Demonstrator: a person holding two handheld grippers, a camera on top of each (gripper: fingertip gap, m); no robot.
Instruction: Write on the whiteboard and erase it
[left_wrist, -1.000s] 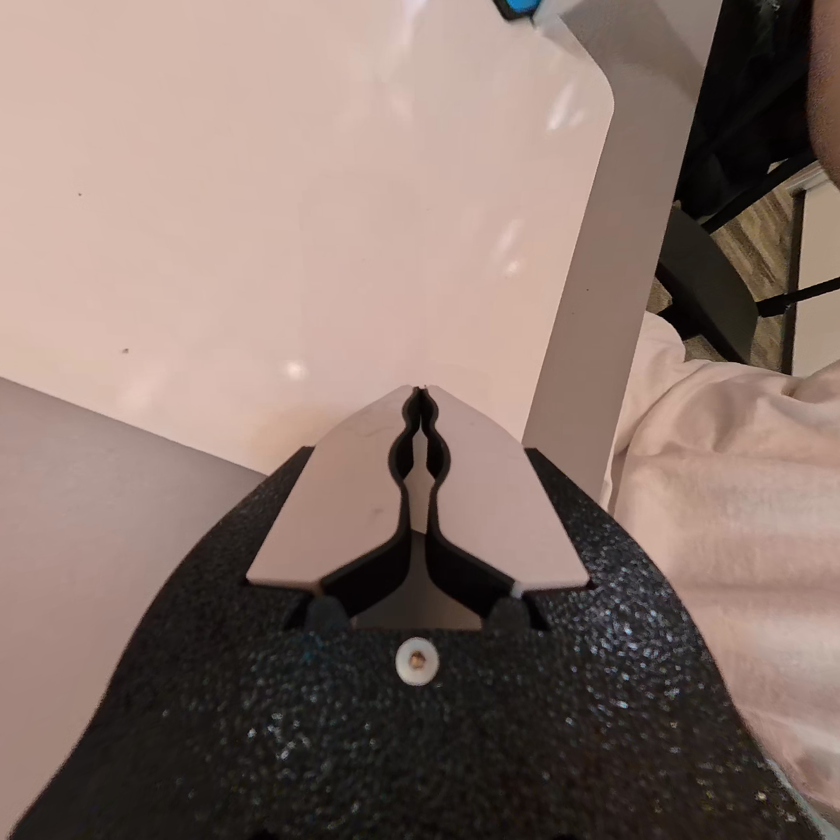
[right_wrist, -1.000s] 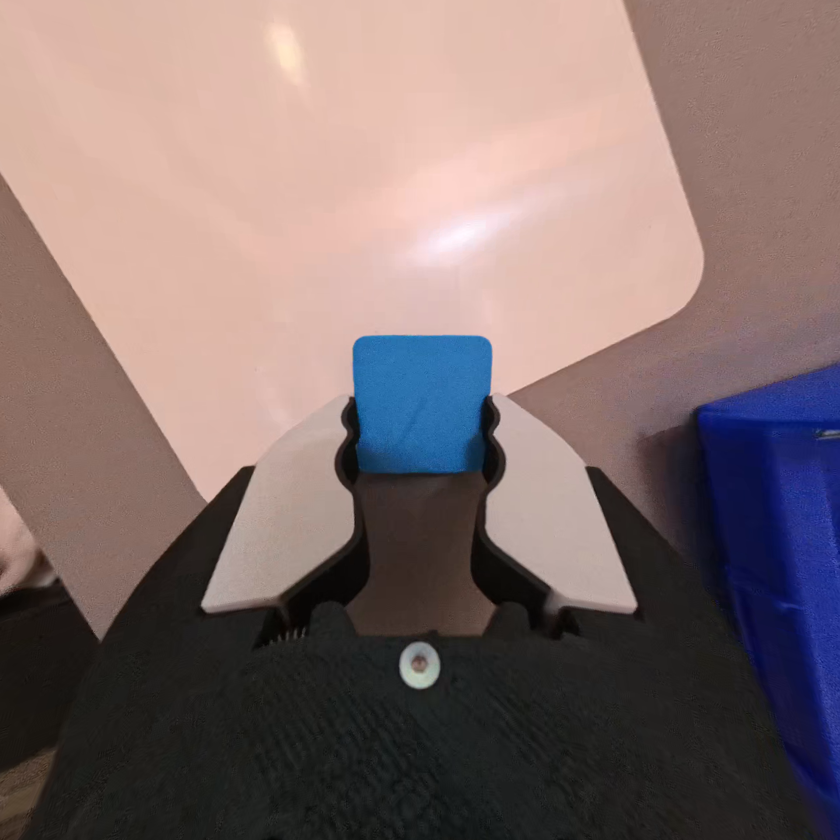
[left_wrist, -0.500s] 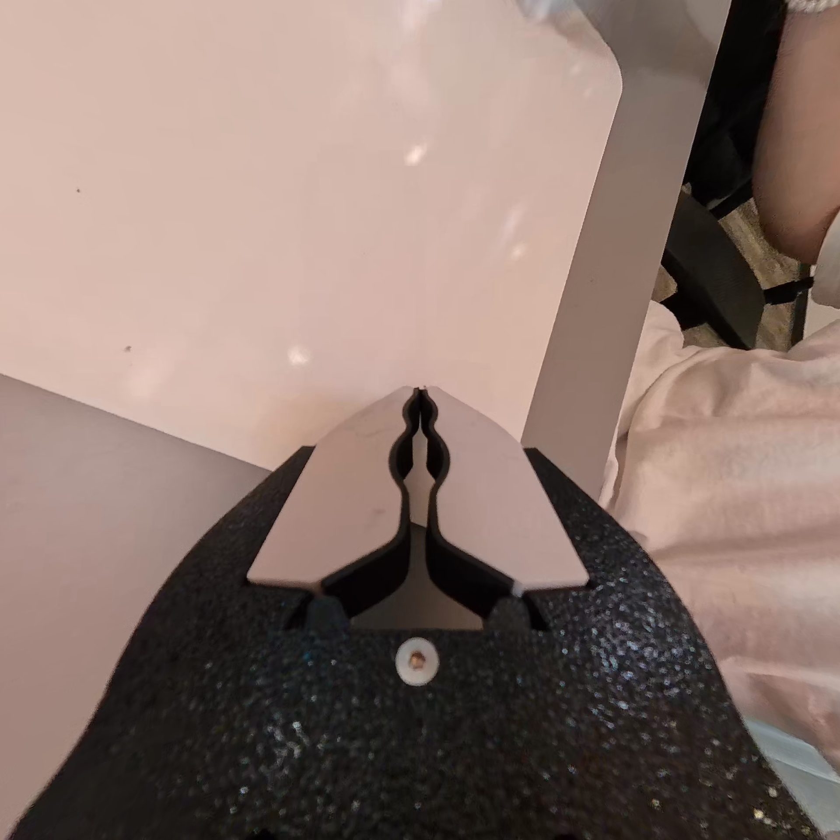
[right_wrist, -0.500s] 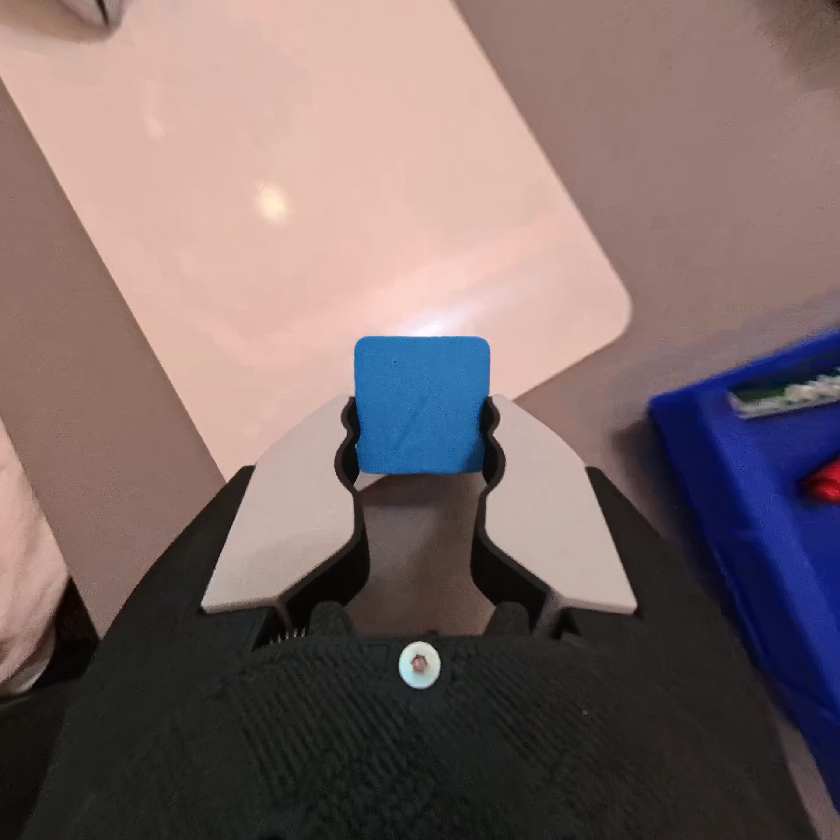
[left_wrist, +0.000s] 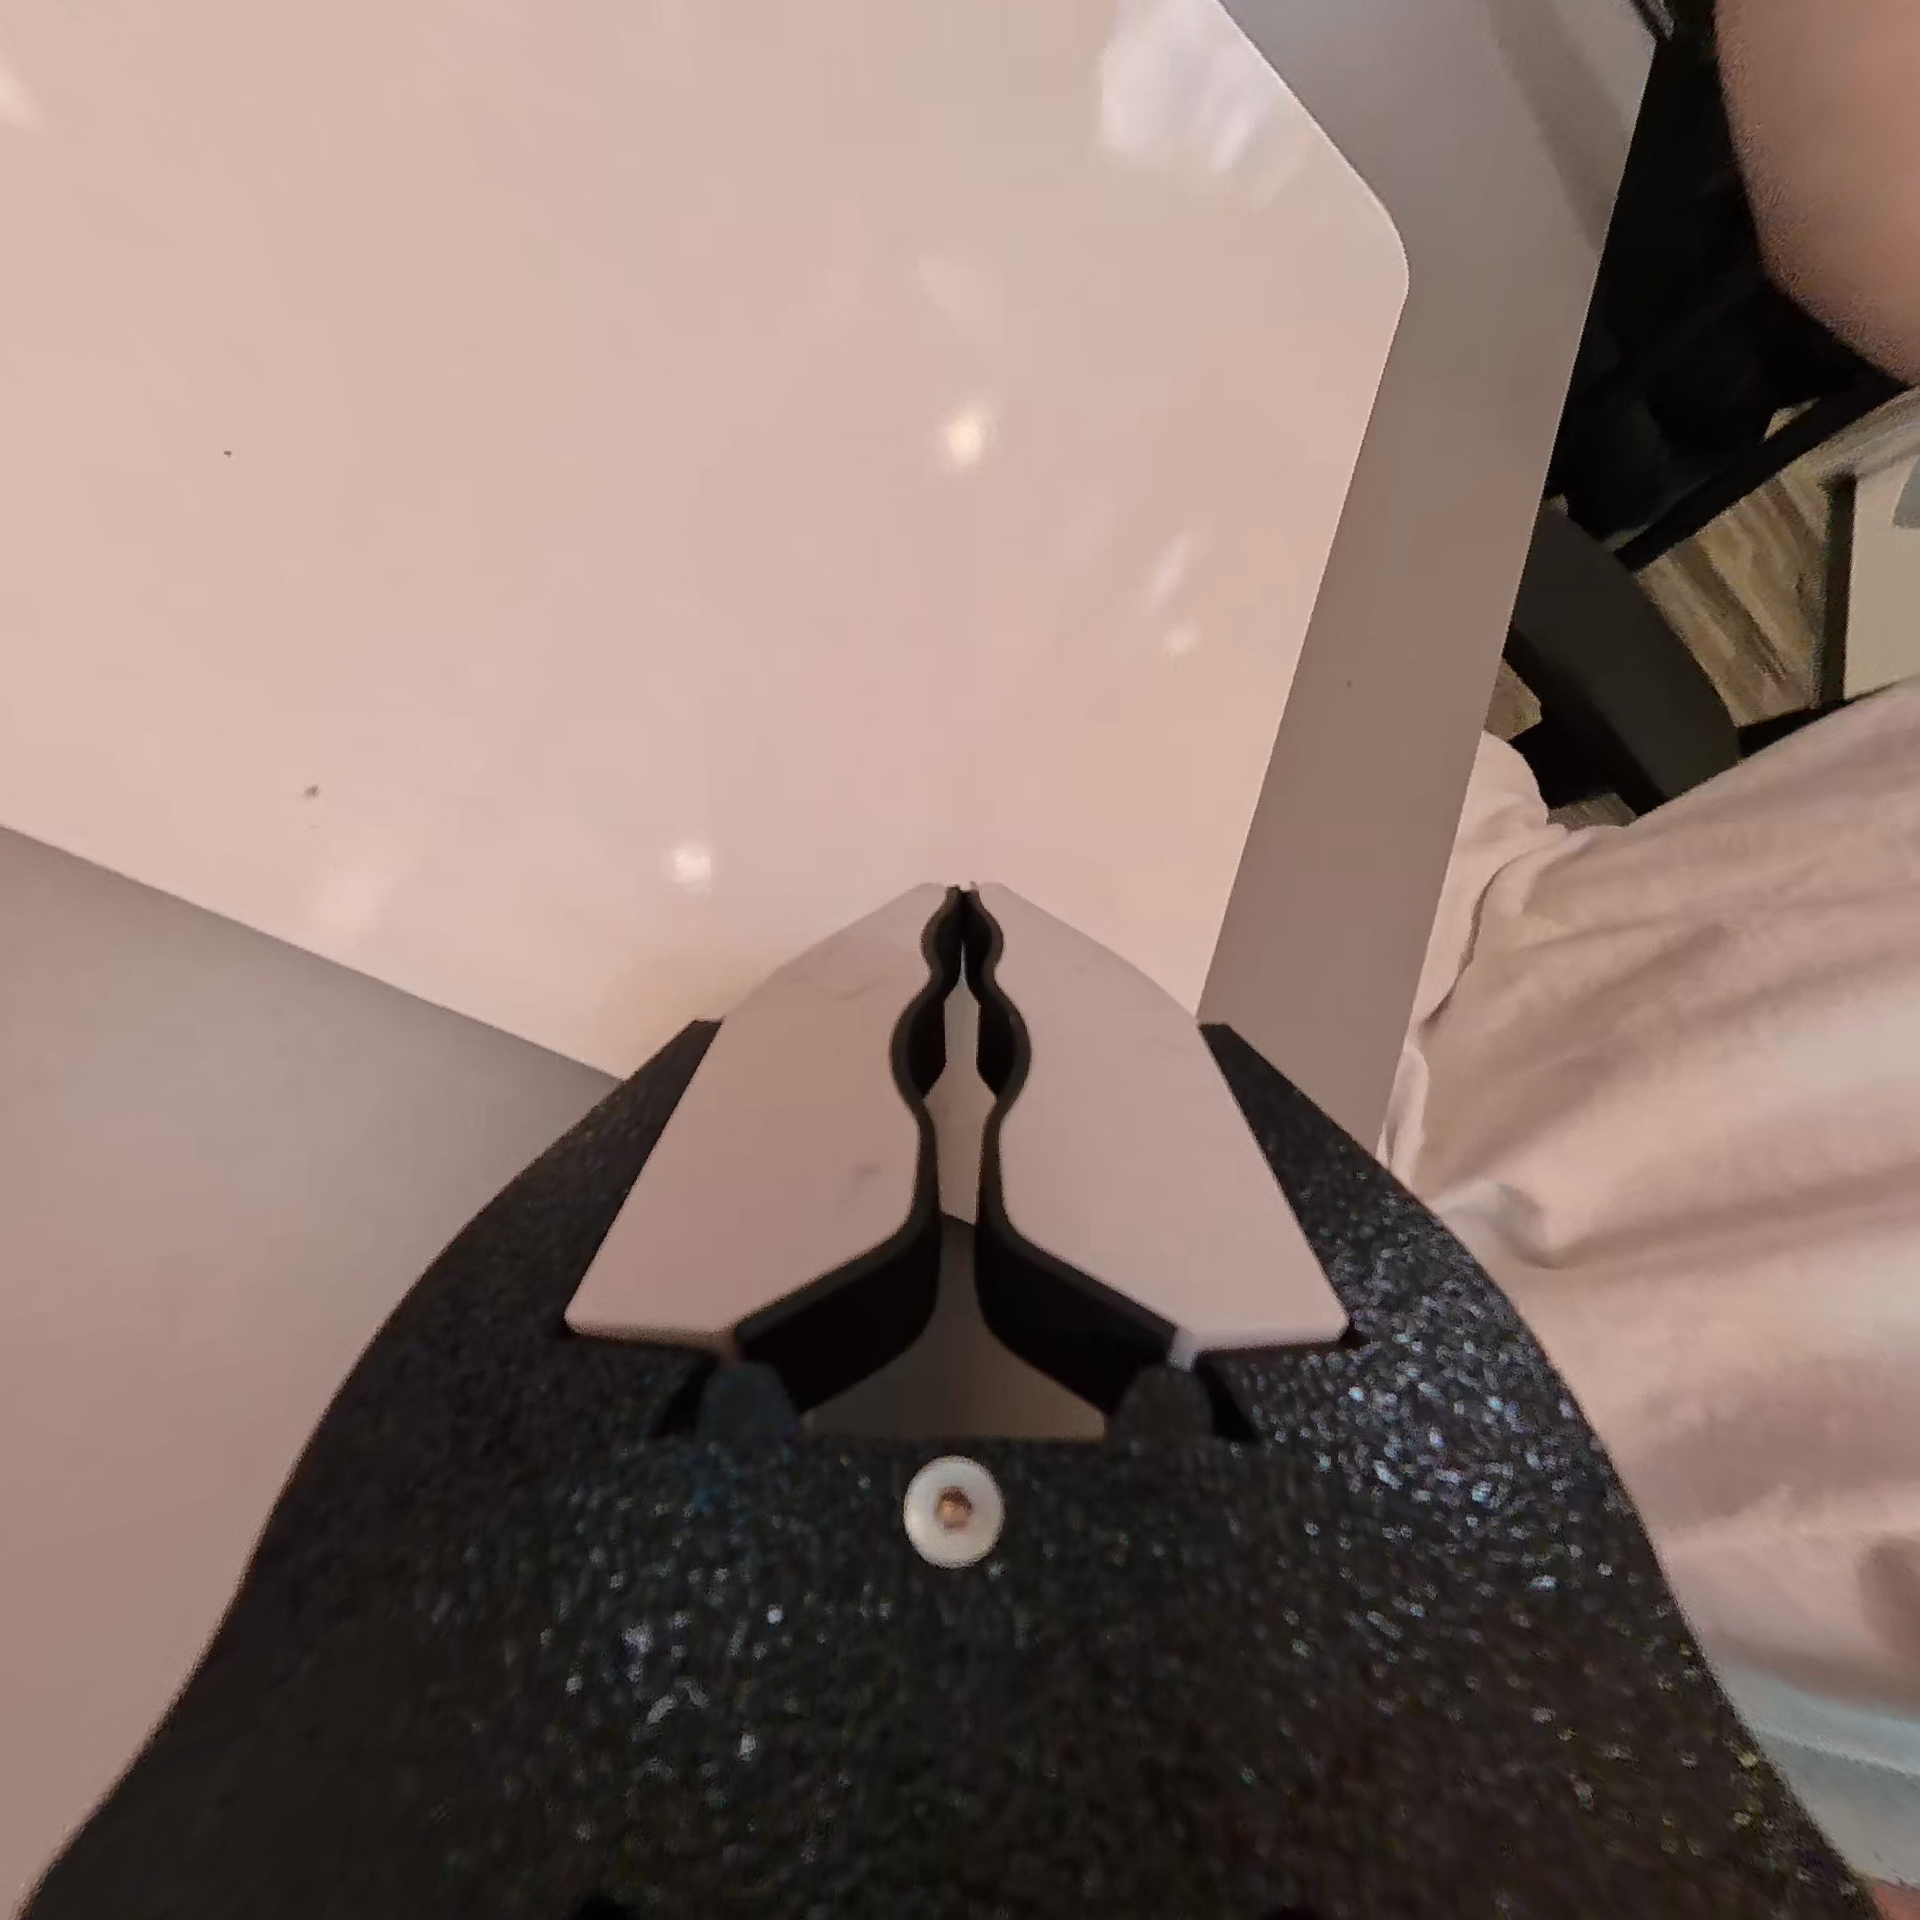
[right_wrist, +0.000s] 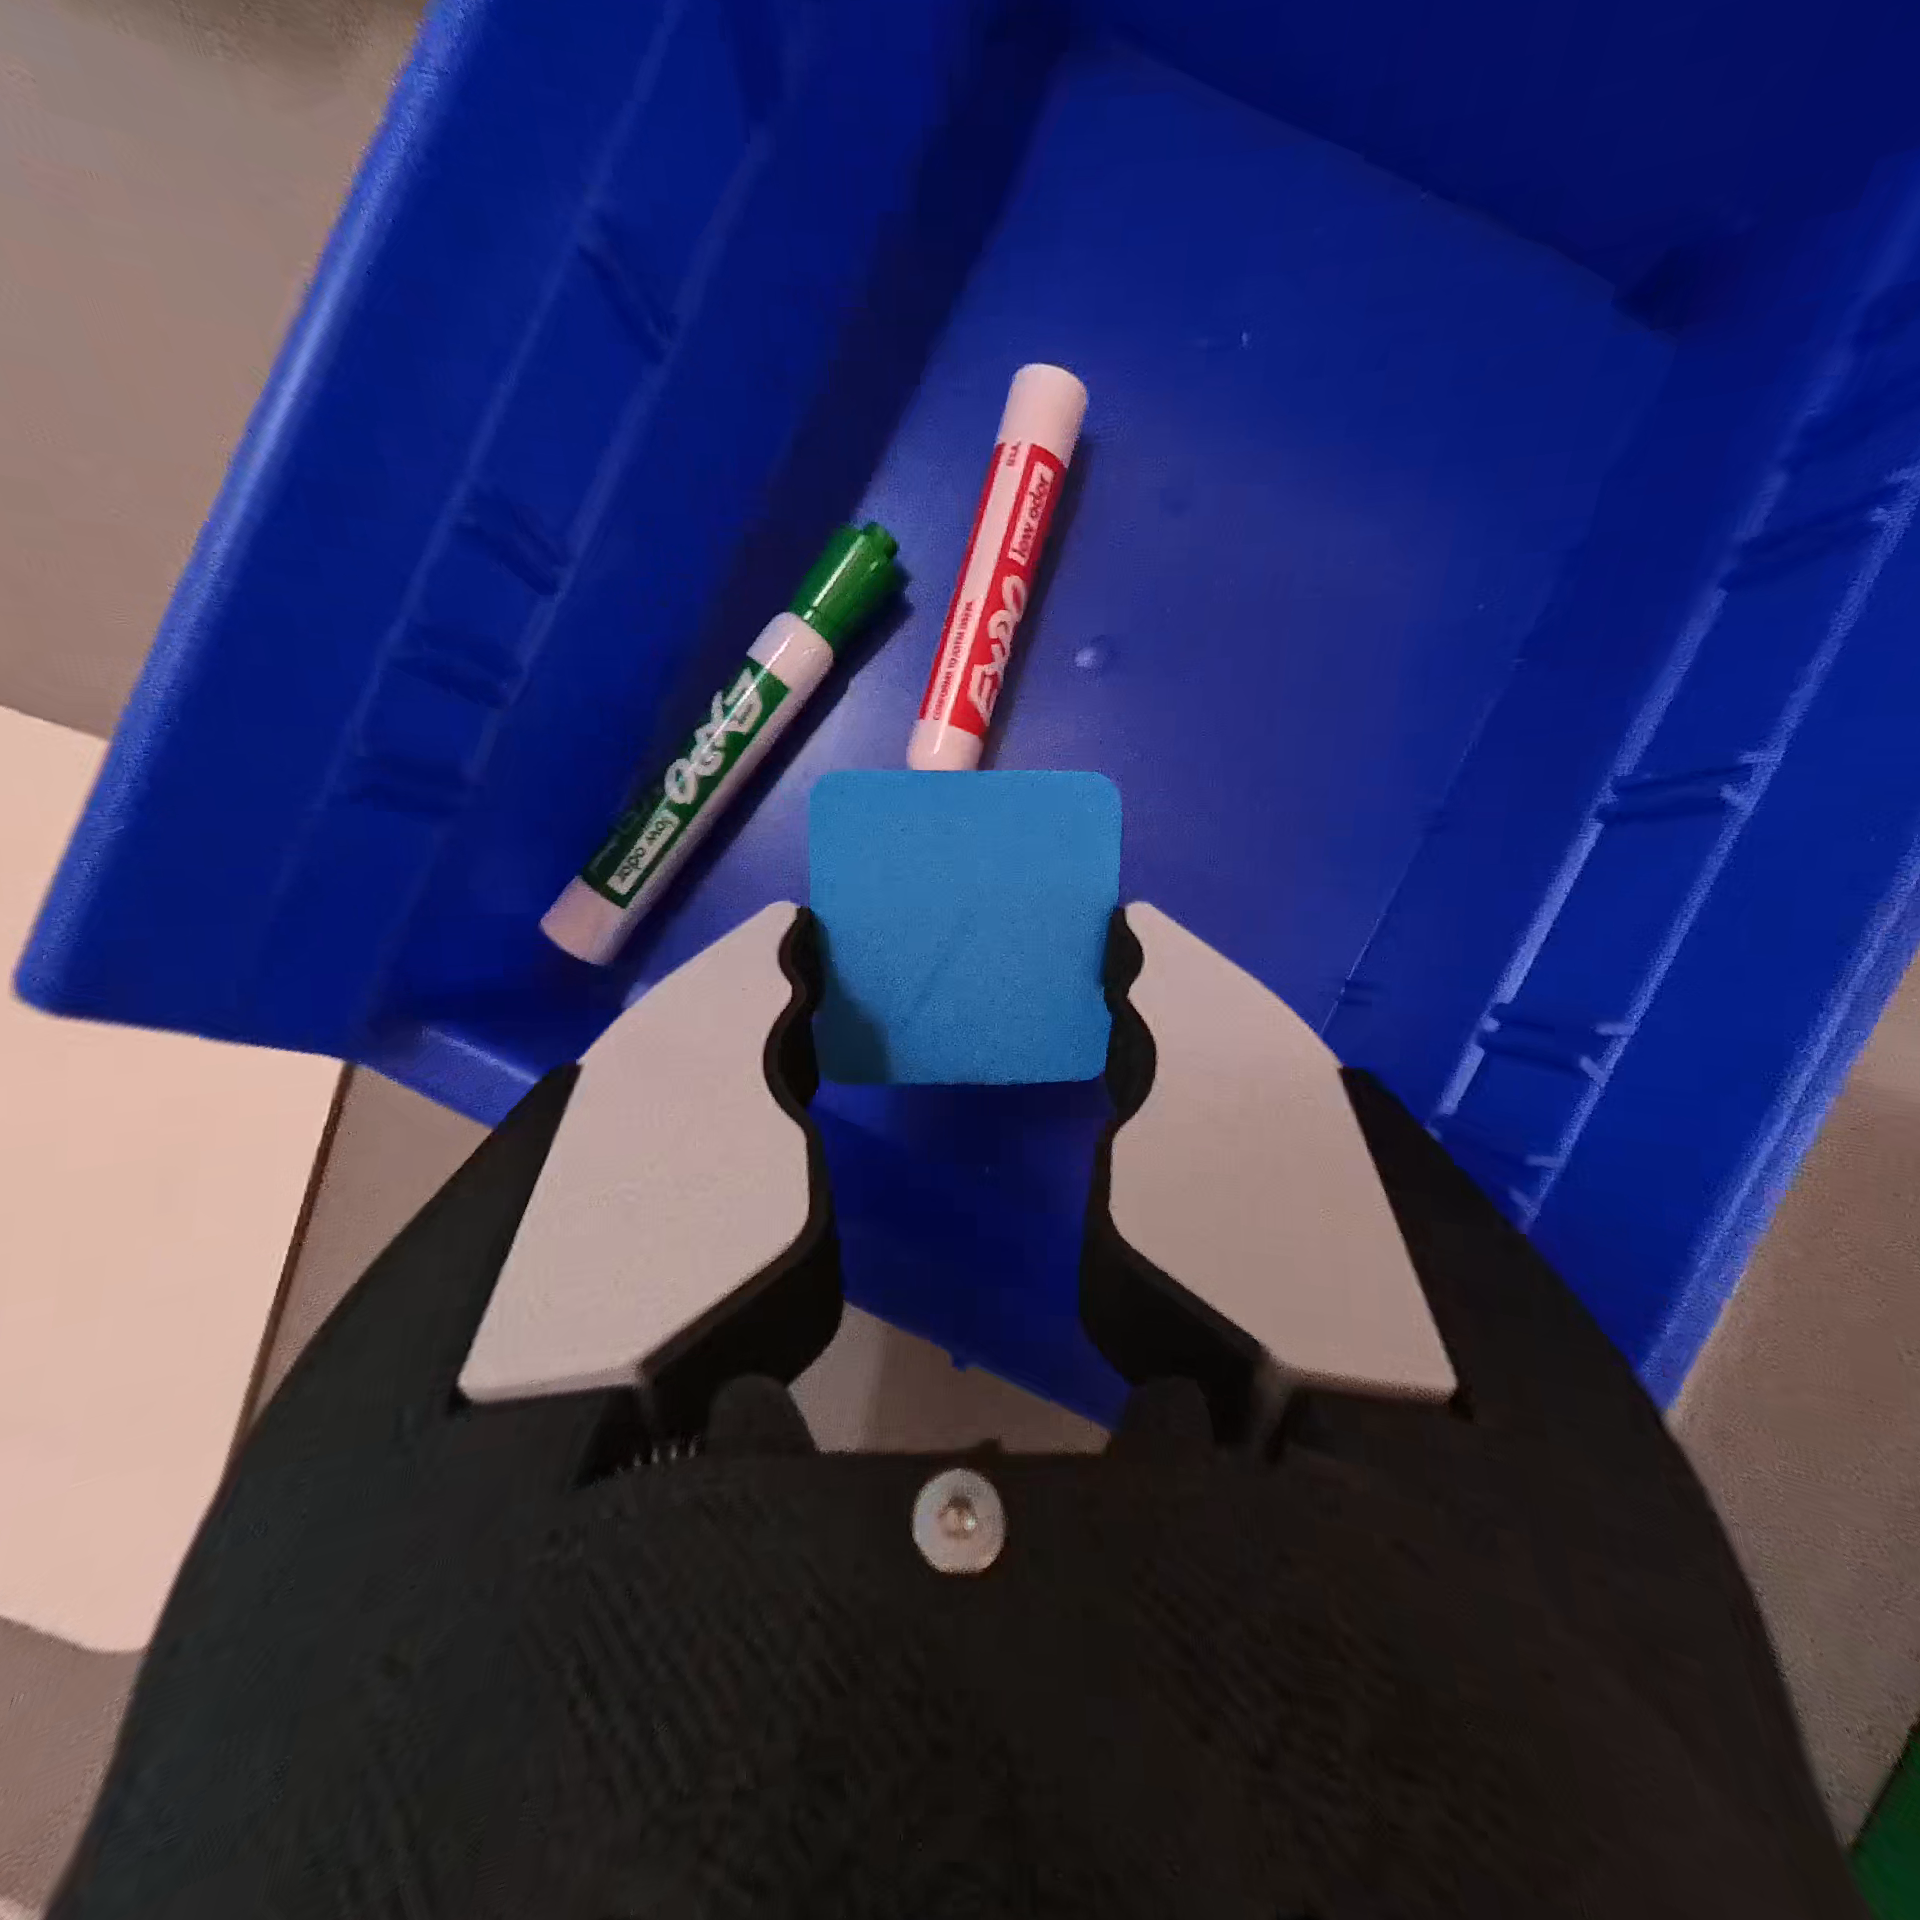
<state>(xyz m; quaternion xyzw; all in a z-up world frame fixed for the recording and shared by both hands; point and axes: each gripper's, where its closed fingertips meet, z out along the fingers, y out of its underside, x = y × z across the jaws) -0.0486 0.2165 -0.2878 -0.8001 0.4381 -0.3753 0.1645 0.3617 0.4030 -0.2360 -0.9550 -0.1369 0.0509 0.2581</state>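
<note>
Over the deep blue plastic bin (right_wrist: 540, 436), we are pinching the square blue foam eraser (right_wrist: 961, 930) in the right gripper (right_wrist: 961, 935), risking a drop onto the red marker (right_wrist: 992, 566) if released here, while the left gripper (left_wrist: 961, 896) is pressing together, empty.

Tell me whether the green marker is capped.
Capped: the green marker lying in the blue bin wears its green cap at the far end.

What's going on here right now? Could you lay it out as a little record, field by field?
left gripper: shut, empty, tips over the whiteboard's near edge
whiteboard: flat on the grey table, no writing visible
right gripper: shut on the blue eraser, held over the blue bin
bin contents: green marker, capped; red marker; lying apart
task stage: board looks wiped; eraser likely going back in the bin
</note>
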